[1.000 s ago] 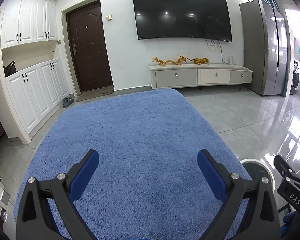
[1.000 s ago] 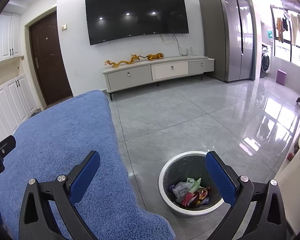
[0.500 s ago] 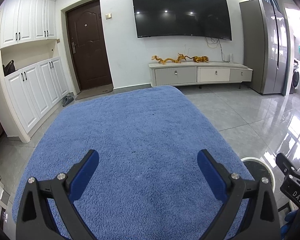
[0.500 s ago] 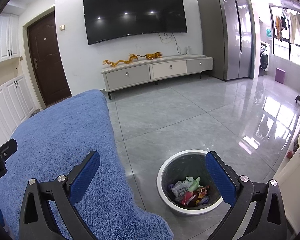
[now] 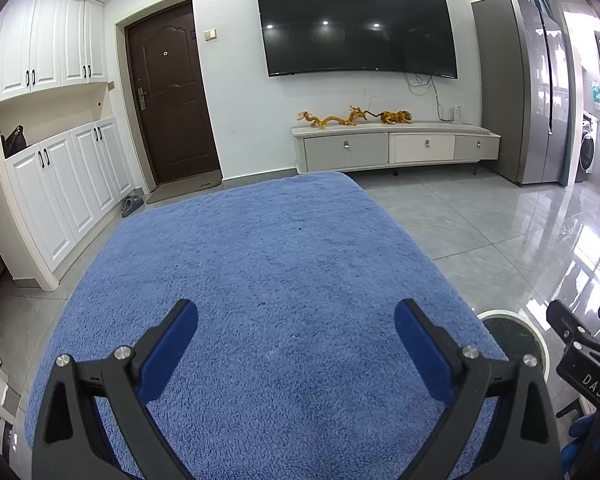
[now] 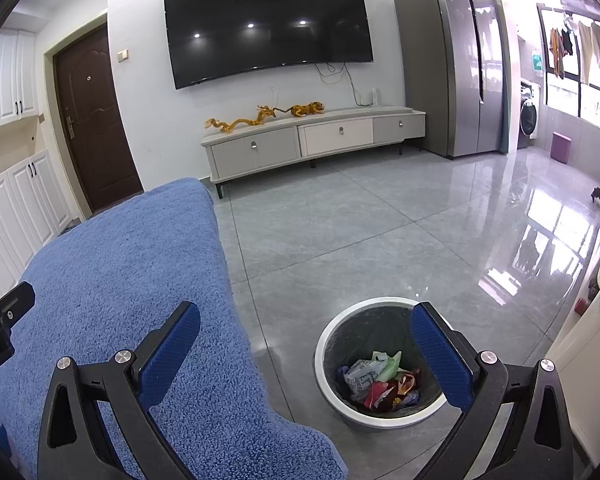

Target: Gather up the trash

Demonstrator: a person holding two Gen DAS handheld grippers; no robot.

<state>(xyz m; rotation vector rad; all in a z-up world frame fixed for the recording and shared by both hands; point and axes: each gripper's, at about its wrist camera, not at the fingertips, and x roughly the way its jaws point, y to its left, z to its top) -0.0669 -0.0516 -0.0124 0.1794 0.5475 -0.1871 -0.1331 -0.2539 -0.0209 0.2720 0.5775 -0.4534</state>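
Observation:
A round grey trash bin (image 6: 332, 392) stands on the tiled floor to the right of a surface covered by a blue fluffy cloth (image 5: 268, 280). Crumpled wrappers (image 6: 382, 380) lie in the bin. My right gripper (image 6: 306, 354) hangs open above the cloth's right edge and the bin, holding nothing. My left gripper (image 5: 296, 344) is open over the bare blue cloth, empty too. In the left wrist view the bin's rim (image 5: 512, 316) peeks out at the right, beside the right gripper's body (image 5: 580, 360).
A low TV cabinet (image 5: 396, 148) with golden figurines stands under a wall TV (image 5: 356, 24). A brown door (image 5: 172, 96) and white cupboards (image 5: 60, 184) are at the left, a grey fridge (image 6: 452, 64) at the right. Glossy tiled floor (image 6: 380, 232) spreads around the bin.
Both views have drifted slightly, and the cloth's far edge sits a little higher in the left wrist view. Both grippers stay open and empty.

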